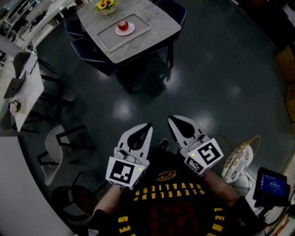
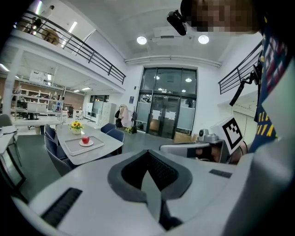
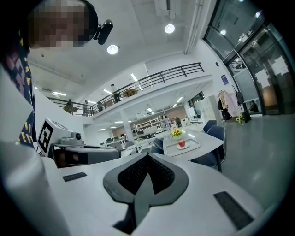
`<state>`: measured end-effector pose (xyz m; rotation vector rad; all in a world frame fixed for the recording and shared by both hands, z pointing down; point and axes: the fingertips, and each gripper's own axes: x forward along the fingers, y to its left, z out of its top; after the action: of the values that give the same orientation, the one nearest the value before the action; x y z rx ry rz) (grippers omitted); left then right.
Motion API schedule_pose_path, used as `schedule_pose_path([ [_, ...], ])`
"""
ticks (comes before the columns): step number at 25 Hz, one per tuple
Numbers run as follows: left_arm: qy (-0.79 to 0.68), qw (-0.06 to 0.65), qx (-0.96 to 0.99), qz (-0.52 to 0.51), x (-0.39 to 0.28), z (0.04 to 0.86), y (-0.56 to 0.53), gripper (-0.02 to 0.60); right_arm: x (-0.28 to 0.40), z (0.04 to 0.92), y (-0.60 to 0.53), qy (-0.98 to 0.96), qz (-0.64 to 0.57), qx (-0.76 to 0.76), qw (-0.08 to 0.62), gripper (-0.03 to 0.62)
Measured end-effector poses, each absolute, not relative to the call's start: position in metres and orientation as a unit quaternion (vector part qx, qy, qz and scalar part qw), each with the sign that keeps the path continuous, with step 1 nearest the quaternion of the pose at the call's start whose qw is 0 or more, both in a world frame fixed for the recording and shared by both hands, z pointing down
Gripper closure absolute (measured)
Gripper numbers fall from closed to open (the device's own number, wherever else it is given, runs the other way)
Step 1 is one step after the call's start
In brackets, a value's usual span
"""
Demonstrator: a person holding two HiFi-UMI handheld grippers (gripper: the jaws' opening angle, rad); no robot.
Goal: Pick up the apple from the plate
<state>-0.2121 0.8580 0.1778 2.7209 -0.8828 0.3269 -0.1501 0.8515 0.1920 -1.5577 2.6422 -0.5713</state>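
Two pairs of jaws are pressed together with nothing between them: the left gripper (image 2: pixel 147 156) and the right gripper (image 3: pixel 147 159) each show their dark ribbed pads meeting at the tip. From the head view, the left gripper (image 1: pixel 147 126) and right gripper (image 1: pixel 171 119) are held side by side close to the person's jersey (image 1: pixel 161 193), tips pointing away.

The apple (image 1: pixel 122 25) sits well apart from both, on a small white plate (image 1: pixel 130 31) on a grey tray (image 1: pixel 109 39) on the pale table (image 1: pixel 159 20), with a pot of sunflowers (image 1: pixel 106 5) beyond the tray. Only the head view shows the wide stretch of bare dark floor (image 1: pixel 207 83) between the grippers and the table, and the blue chairs (image 1: pixel 85 50) tucked against the table's left edge. A woven bag (image 1: pixel 235 159) and a lit screen (image 1: pixel 272 184) lie by the person's right side.

The left gripper view alone shows glass doors (image 2: pixel 168 115) behind the apple (image 2: pixel 85 139); the right gripper view shows a railed upper gallery (image 3: pixel 152 80) above the apple (image 3: pixel 182 144).
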Motion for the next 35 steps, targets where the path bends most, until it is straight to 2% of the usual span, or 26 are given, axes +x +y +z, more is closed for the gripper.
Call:
schedule_pose_path([
  [8, -0.333, 0.133, 0.927, 0.111, -0.162, 0.192, 0.792, 0.581, -0.091, 0.218, 0.8, 0.847, -0.202, -0.491, 0.017, 0.589],
  [16, -0.324, 0.12, 0.934, 0.09, -0.168, 0.178, 0.743, 0.581, -0.088, 0.207, 0.763, 0.832, -0.192, -0.521, 0.009, 0.589],
  [21, -0.336, 0.153, 0.926, 0.083, -0.18, 0.175, 0.693, 0.581, -0.093, 0.203, 0.724, 0.821, -0.199, -0.536, 0.003, 0.589],
  [26, -0.326, 0.153, 0.929, 0.081, -0.166, 0.183, 0.63, 0.581, -0.074, 0.203, 0.663, 0.814, -0.195, -0.547, -0.006, 0.589],
  [35, -0.323, 0.055, 0.941, 0.083, -0.173, 0.171, 0.547, 0.581, -0.077, 0.192, 0.577, 0.819, -0.185, -0.543, -0.011, 0.589],
])
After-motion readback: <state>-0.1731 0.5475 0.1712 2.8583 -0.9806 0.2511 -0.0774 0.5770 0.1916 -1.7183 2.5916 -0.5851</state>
